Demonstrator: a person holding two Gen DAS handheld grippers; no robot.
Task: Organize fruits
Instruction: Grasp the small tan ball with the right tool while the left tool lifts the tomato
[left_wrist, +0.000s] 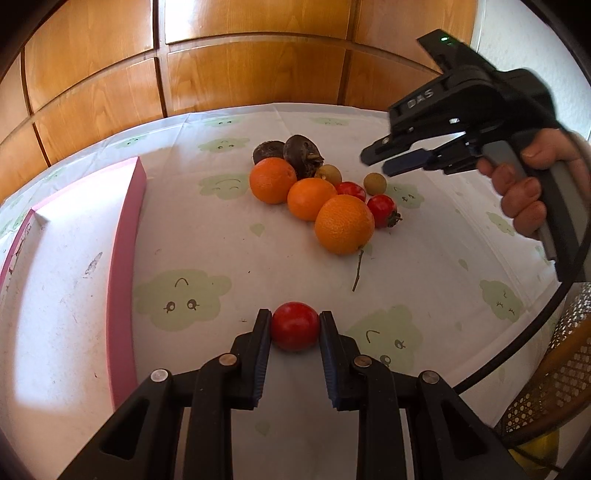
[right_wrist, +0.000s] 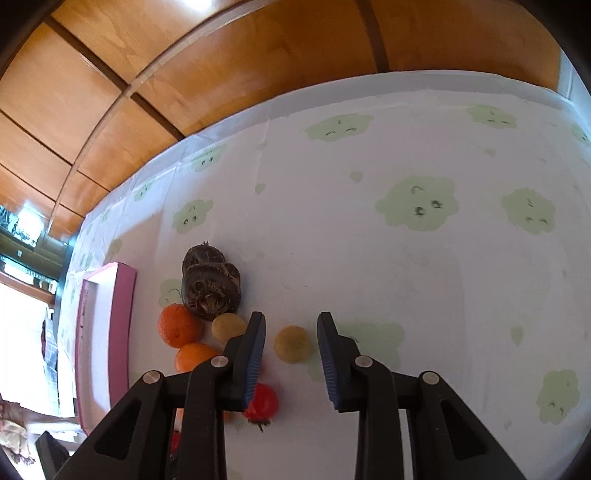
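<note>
My left gripper is shut on a small red fruit, held just above the tablecloth beside the pink tray. A pile of fruit lies ahead: three oranges, two dark brown fruits, two tan longans and two red fruits. My right gripper is open and hovers over the pile's right side, its fingers either side of one tan longan. In the left wrist view the right gripper hangs above that longan.
The pink tray with a white floor also shows in the right wrist view, left of the pile. A thin twig lies on the cloth. Wooden panels back the table. A wicker chair stands at the right.
</note>
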